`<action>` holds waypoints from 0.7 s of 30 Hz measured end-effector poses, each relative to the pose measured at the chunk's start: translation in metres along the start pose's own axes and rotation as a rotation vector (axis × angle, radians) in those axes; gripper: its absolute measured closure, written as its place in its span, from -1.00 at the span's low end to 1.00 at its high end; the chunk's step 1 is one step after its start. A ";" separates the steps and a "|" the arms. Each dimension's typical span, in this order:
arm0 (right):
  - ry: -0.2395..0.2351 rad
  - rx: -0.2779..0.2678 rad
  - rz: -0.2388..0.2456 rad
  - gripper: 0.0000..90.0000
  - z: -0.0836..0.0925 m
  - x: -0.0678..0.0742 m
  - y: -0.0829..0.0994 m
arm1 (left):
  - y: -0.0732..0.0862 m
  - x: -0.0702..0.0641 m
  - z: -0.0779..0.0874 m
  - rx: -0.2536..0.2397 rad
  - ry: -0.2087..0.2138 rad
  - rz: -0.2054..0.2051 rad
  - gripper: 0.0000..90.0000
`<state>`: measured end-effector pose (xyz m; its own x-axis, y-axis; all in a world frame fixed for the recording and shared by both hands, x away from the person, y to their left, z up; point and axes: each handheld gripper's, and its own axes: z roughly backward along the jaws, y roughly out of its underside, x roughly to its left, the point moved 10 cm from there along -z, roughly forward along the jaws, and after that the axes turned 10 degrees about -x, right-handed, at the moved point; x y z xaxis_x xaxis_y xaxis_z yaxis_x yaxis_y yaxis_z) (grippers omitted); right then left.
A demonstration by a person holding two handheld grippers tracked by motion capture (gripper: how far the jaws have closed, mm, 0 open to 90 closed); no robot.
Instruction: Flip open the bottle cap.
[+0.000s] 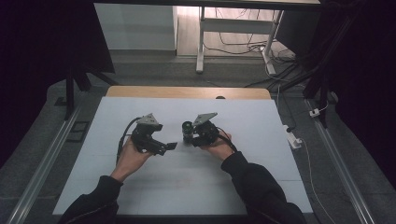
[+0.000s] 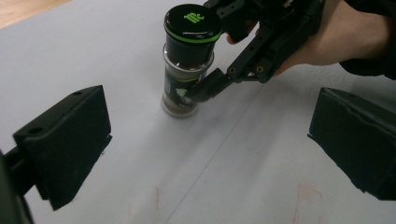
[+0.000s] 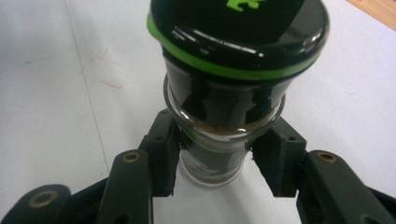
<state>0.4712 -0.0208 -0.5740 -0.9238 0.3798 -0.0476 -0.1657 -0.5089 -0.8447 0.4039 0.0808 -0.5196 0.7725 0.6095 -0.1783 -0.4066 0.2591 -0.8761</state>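
Note:
A glass spice jar (image 1: 187,131) with a black lid and a green ring stands upright on the white table (image 1: 140,186), brown powder inside. My right gripper (image 1: 191,139) is shut on the jar's glass body below the lid. In the right gripper view the jar (image 3: 229,93) sits between the two pads (image 3: 163,154), which press on its sides. My left gripper (image 1: 166,147) is open just left of the jar and holds nothing. In the left gripper view its jaws stand wide apart, with the jar (image 2: 189,60) farther ahead and the right gripper's fingers (image 2: 212,83) on it.
A wooden strip (image 1: 187,92) runs along the table's far edge. Beyond it are a white frame's legs (image 1: 201,42) and loose cables (image 1: 280,70) on the floor. A white power strip (image 1: 293,137) lies off the right edge. Faint red marks (image 2: 303,191) show on the table.

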 end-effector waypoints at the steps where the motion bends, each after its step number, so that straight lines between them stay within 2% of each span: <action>1: -0.001 0.000 0.000 0.18 0.000 0.000 0.000 | 0.000 0.000 -0.003 0.004 0.003 0.001 -1.00; 9: -0.002 -0.001 -0.002 0.18 0.000 0.000 0.000 | -0.011 0.004 -0.025 -0.003 0.013 0.002 -1.00; 12: -0.003 -0.001 0.000 0.18 0.000 0.000 0.000 | -0.011 0.003 -0.032 0.001 0.024 0.008 -0.97; 14: -0.003 0.000 0.000 0.18 0.000 0.000 0.000 | -0.009 0.005 -0.035 0.006 0.014 0.014 -0.91; 15: -0.003 0.000 0.000 0.18 0.000 0.000 0.000 | -0.009 0.005 -0.035 0.006 0.014 0.014 -0.85; 17: -0.003 0.000 0.000 0.18 0.000 0.000 0.000 | -0.005 0.007 -0.034 0.012 0.000 -0.020 -0.65; 21: -0.003 0.000 0.000 0.18 0.000 0.000 0.000 | -0.002 0.006 -0.032 0.019 0.020 -0.049 0.00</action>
<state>0.4713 -0.0209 -0.5744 -0.9248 0.3776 -0.0463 -0.1655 -0.5091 -0.8446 0.4249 0.0599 -0.5327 0.8014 0.5805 -0.1444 -0.3771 0.3028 -0.8753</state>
